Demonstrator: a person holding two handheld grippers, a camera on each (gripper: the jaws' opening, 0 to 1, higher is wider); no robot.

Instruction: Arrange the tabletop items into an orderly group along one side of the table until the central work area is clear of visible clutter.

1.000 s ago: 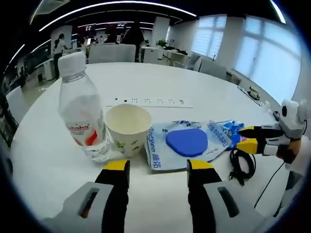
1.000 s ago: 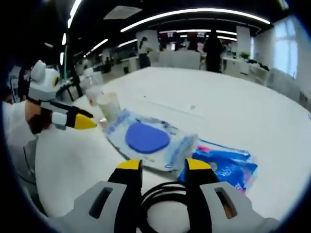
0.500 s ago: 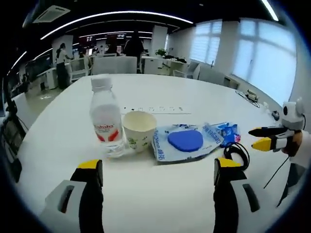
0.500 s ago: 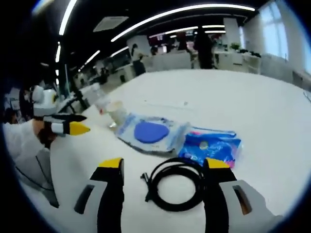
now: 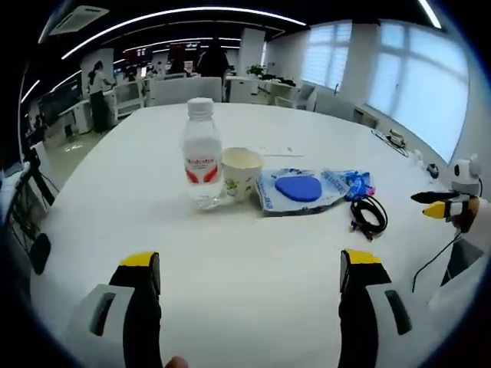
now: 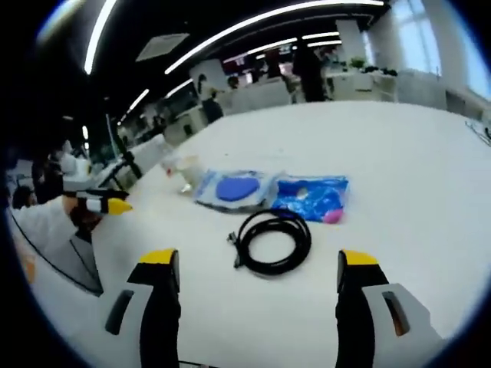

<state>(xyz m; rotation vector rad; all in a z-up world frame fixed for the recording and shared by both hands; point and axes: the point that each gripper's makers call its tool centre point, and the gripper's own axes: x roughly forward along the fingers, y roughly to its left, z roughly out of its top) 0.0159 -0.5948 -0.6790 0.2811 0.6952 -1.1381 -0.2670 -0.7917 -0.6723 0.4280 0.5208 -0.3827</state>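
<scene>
A: Left gripper (image 5: 244, 264)?
B: Jaws spread wide, nothing between them, held over bare white table (image 5: 253, 238) on the near side.
A: Right gripper (image 6: 261, 264)?
B: Same, wide open, holding nothing. It also comes into the left gripper view at the far right edge, yellow tips and all.
A: Where are the items?
B: In a row across the table, well beyond the left jaws. From the left: water bottle (image 5: 202, 162) upright with a red label, paper cup (image 5: 242, 173) upright just beside it, maybe touching, can't tell. Right of the cup a flat wipes pack (image 5: 298, 190) with a blue oval flap, then a blue wrapper (image 5: 356, 185) against its right end.
A: Cable?
B: Black cable (image 5: 369, 215) coiled, just nearer than the wrapper. In the right gripper view the coil lies between the jaws but ahead of the tips, apart from them, with the pack and wrapper behind it.
A: Left gripper in that view?
B: At the left edge, yellow tip, held by a white sleeve (image 6: 47, 230).
</scene>
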